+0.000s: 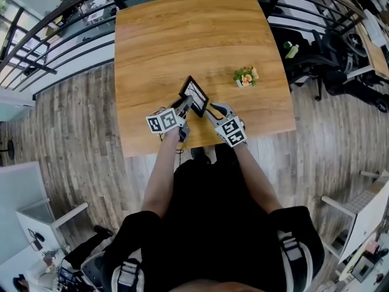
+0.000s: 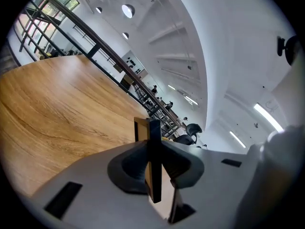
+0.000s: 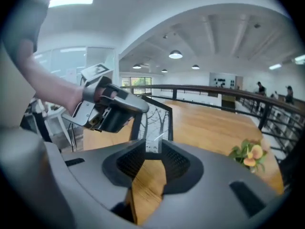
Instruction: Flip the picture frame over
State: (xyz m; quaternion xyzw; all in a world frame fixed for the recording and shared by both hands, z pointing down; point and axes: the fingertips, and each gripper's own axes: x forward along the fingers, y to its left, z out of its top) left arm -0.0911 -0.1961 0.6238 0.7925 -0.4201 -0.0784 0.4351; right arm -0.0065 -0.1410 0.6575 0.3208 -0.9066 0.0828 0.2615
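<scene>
Standing at the near edge of the rectangular light-wood worktop (image 1: 182,41), a person in dark clothing (image 1: 213,224) is reaching both forearms over it. The left gripper (image 1: 186,106), carrying a cube with square markers, is clamping its dark fingers (image 2: 128,168) on the thin side of the black-rimmed rectangular picture frame (image 1: 196,94), which is showing edge-on between them in the left gripper view. The right gripper (image 1: 211,110) is sitting just beside the frame's lower right side. Its fingers (image 3: 178,163) are standing a little apart, and the frame's bottom rim is showing face-on in the gap at their tips, without the pads visibly pressing on it. The frame is being held tilted up near the worktop's front edge, with its print of bare trees on white facing the right gripper. Farther out and to the right, well apart from the frame, a small bunch of orange and green flowers (image 1: 245,76) is resting on the wood. Beyond the worktop, a dark metal railing (image 1: 61,29) is curving around it, and black office chairs (image 1: 340,66) are standing to the far right.
</scene>
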